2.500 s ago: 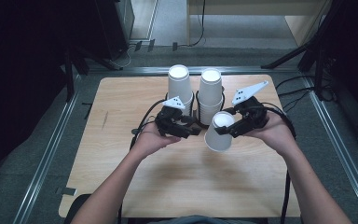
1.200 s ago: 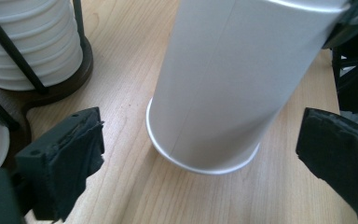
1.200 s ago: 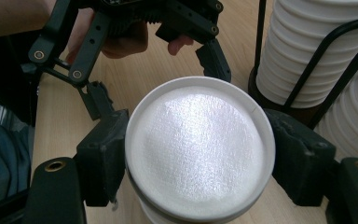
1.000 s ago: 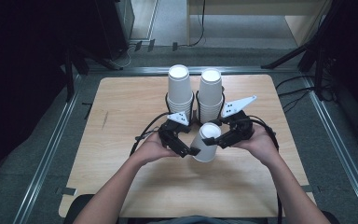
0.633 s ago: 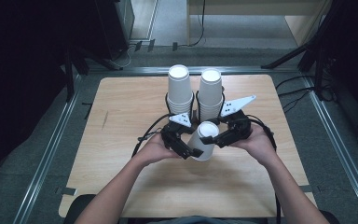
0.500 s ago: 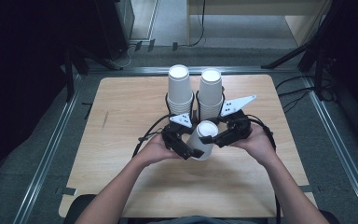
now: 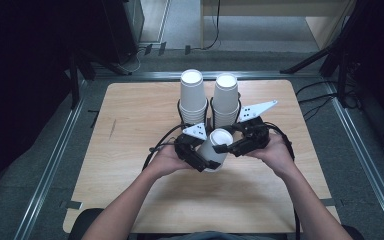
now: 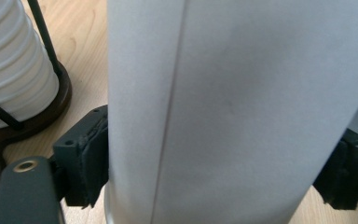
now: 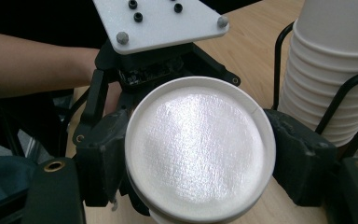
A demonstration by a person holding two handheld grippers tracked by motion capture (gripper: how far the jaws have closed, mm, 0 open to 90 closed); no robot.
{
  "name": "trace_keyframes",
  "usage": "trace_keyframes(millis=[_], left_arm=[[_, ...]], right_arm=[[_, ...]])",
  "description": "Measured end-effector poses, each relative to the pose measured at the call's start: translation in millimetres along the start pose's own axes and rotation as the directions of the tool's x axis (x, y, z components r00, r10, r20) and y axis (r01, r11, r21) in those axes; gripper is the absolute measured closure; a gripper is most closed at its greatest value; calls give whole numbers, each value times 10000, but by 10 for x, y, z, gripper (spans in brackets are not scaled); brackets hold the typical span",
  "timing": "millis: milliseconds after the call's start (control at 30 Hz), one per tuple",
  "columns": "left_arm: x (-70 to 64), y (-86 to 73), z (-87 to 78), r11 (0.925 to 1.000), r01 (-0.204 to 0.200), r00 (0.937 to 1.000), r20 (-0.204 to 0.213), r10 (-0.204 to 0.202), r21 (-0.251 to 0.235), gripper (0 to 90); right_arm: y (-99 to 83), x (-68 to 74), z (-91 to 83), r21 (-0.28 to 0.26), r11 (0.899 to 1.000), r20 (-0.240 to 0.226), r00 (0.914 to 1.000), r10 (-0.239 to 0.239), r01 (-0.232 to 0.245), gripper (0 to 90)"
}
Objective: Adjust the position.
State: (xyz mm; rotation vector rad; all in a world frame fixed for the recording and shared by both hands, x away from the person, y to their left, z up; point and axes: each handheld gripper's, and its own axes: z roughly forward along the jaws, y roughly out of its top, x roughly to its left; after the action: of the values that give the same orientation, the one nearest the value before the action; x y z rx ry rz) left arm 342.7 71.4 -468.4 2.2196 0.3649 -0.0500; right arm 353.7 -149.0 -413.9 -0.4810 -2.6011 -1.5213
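Observation:
A white paper cup (image 7: 220,137) hangs upside down above the table's middle, tilted toward the person, held between both grippers. My left gripper (image 7: 204,159) is shut on its side wall (image 8: 242,107), with a black pad (image 8: 91,163) pressed against the paper. My right gripper (image 7: 224,148) is shut on the cup's closed base end (image 9: 200,144), one pad (image 9: 105,156) on each side. In the right gripper view the left gripper's white plate (image 9: 158,21) stands just beyond the cup.
Two tall stacks of white cups (image 7: 192,97) (image 7: 226,100) stand in black wire holders (image 8: 51,107) just behind the grippers, one stack (image 9: 340,60) very close to the right jaw. The wooden table (image 7: 130,130) lies bare to the left, right and front.
The right gripper has carried the cup from the right side toward the middle, and the left gripper has closed on it. Over the last second the hands have barely moved.

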Motion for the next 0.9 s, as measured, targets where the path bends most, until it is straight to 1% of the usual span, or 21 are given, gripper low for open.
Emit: trace_keyframes(millis=[67, 100, 133, 167, 200, 233, 267, 300, 333, 367, 400, 433, 467, 500, 533, 567, 667, 700, 733, 833, 900], left_arm=[[2, 5, -2, 10000, 46, 9999, 93, -46, 84, 154], [6, 10, -2, 9999, 108, 9997, 217, -111, 134, 154], [6, 16, -8, 9997, 125, 9998, 150, -129, 227, 156], [19, 20, -32, 9990, 187, 9994, 272, -199, 412, 156], [19, 20, -32, 9990, 187, 9994, 272, -199, 412, 156], [25, 20, -66, 9976, 271, 9990, 334, -292, 630, 156], [21, 23, -91, 9972, 85, 9998, 166, -98, 749, 156], [21, 23, -91, 9972, 85, 9998, 166, -98, 749, 155], [20, 28, -146, 9968, 39, 9998, 167, -53, 796, 155], [19, 32, -177, 9964, -34, 10000, 48, 30, 847, 155], [26, 35, -206, 9957, -33, 10000, 37, 30, 931, 155], [30, 35, -234, 9952, -73, 10000, -54, 78, 980, 155], [38, 33, -257, 9948, -64, 9999, -103, 75, 1013, 154], [49, 33, -281, 9940, 40, 9999, -119, -27, 1094, 155], [55, 31, -301, 9936, 59, 9998, -216, -35, 1124, 154], [65, 31, -320, 9928, 79, 9998, -186, -57, 1199, 155], [71, 42, -368, 9891, 12, 9996, -285, 30, 1472, 154], [69, 48, -380, 9875, -96, 9993, -335, 151, 1572, 154], [69, 48, -380, 9875, -96, 9993, -335, 151, 1572, 153], [57, 74, -408, 9807, -284, 9977, -542, 395, 1934, 153], [56, 86, -407, 9780, -277, 9973, -605, 411, 2067, 153]], right_arm=[[-5, -7, 2, 80, 10000, -83, 10000, 36, -35, 257], [-5, -7, 2, 80, 10000, -83, 10000, 36, -35, 247], [-6, -7, 6, 328, 9995, -170, 9999, -14, 20, 189], [-8, 3, 1, 491, 9987, -141, 9998, -108, 115, 178], [-9, 8, -1, 560, 9983, -162, 9997, -167, 175, 173], [-11, 12, -7, 639, 9978, -174, 9997, -189, 199, 173], [-17, 12, -11, 709, 9971, -240, 9994, -243, 260, 173], [-17, 12, -11, 709, 9971, -240, 9994, -243, 260, 173], [-29, 14, -15, 803, 9961, -376, 9988, -323, 353, 173], [-37, 18, -14, 891, 9952, -366, 9986, -381, 412, 173], [-45, 17, -8, 986, 9941, -402, 9983, -420, 458, 173], [-54, 21, 0, 1106, 9926, -307, 9984, -476, 507, 174], [-62, 23, 9, 1207, 9909, -164, 9981, -587, 603, 181], [-72, 22, 20, 1299, 9894, -157, 9979, -633, 648, 184], [-82, 22, 29, 1424, 9877, -148, 9979, -632, 647, 190], [-96, 20, 41, 1451, 9871, -196, 9977, -653, 674, 196], [-143, 23, 78, 1578, 9850, -236, 9975, -673, 702, 211], [-157, 26, 90, 1640, 9839, -278, 9974, -672, 709, 217], [-169, 27, 100, 1656, 9834, -276, 9971, -709, 745, 219], [-200, 16, 129, 1677, 9837, -388, 9975, -587, 645, 231], [-211, 16, 151, 1751, 9821, -376, 9973, -636, 692, 235]])
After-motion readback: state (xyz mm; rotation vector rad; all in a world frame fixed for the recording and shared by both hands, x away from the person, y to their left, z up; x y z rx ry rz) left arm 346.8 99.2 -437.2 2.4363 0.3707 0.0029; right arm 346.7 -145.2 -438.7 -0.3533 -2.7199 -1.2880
